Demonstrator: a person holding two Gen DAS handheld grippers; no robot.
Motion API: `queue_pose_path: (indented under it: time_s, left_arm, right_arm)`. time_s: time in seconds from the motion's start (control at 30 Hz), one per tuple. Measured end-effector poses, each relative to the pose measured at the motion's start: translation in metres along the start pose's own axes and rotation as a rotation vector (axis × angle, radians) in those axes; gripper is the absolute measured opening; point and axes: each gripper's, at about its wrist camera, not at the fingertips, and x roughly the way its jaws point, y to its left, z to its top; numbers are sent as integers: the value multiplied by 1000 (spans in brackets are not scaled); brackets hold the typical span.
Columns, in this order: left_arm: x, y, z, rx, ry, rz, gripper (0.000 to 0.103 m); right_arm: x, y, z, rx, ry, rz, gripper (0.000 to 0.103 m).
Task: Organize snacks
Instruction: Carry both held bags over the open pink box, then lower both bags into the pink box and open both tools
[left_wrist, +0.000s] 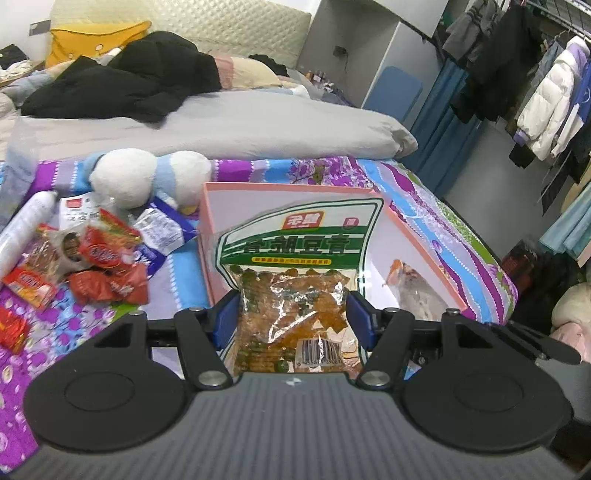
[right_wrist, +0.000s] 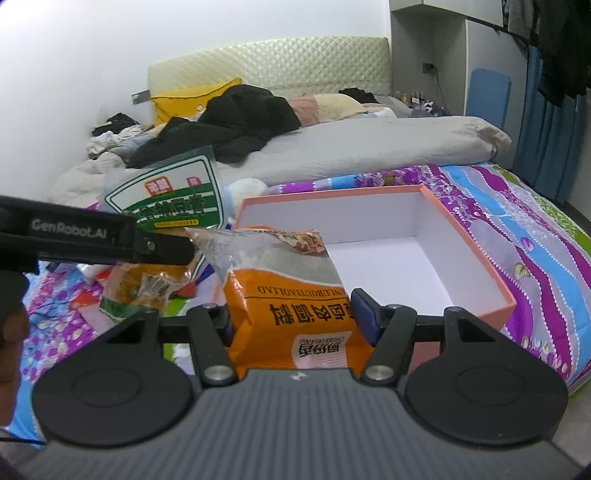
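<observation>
Left gripper (left_wrist: 291, 317): nearest the lens, jaws clamped on the lower half of the green pea bag (left_wrist: 295, 266), blue pads pressing both sides, bag standing upright above the fingers.
Green pea bag, place: held in the air at the near wall of the pink box (left_wrist: 295, 189), not yet inside it as far as I can judge.
Right gripper (right_wrist: 295, 314): gripping the orange snack bag (right_wrist: 291, 295), print upside down, its clear crumpled top leaning toward the box.
Orange snack bag, place: at the box's near left corner (right_wrist: 243, 206), just short of or over the rim; I cannot tell which.
Pink box: open and lidless on the purple flowered bedspread (left_wrist: 424, 192); white floor looks bare in the right wrist view.
Box doubt: the pale bag seen low right in the left wrist view is most likely the orange bag's top, not a packed item.
Snack pile (left_wrist: 99, 258): red and blue packets heaped left of the box, with a white bottle (left_wrist: 26, 229) far left and a plush toy (left_wrist: 147, 177) behind.
Progress: early, 2 bags in hand, nothing clearly packed.
Left to do: drop both bags in, then clear the pile.
</observation>
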Motion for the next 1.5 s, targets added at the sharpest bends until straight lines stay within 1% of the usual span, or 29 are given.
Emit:
queue_pose_path:
  time_s: [0.17,0.27,0.33,0.4,0.6,0.63,0.67,0.7,0.77,0.9,1.03,1.23,1.3,1.5]
  left_arm:
    - [44,-6,14,-9,41,-9,67]
    - [68,-7,20,-14,63,4,64]
    - [82,-7,24,-23,76,-2,64]
    - [94,-8,26,-19,86,10,64]
    - [123,1,24,-36,118,43,64]
    - [126,3,23,-41,123,49,64]
    - [128,6,21,-48,126,53,64]
    - [128,9,20,-55,128,57,64]
    - [130,13,19,-65,129,68,65]
    - [125,19,19,-69,114,88,65]
    - [109,20,20,-78,88,95,65]
    - [68,22,18,-83,28,96,66]
    - [53,22,16,-85,6,102,71]
    - [1,30,0,-96,-47,117,72]
  right_arm:
    - [29,-25,14,21,18,-11,63]
    - [46,-37,18,26,35,-11,63]
    - [58,-45,20,31,51,-15,63]
    - [72,-53,21,37,67,-7,63]
    - [114,-71,13,67,165,18,63]
    - [119,-73,11,73,178,14,66]
    - [124,-74,9,76,189,10,76]
    - [127,-75,6,78,195,9,84]
    - [133,-78,3,81,209,15,85]
    - [133,-81,0,88,204,30,85]
    - [126,-79,2,97,197,50,85]
    - [100,-63,11,76,148,74,85]
    - [89,-55,12,67,134,81,85]
    - [56,-31,13,36,99,111,85]
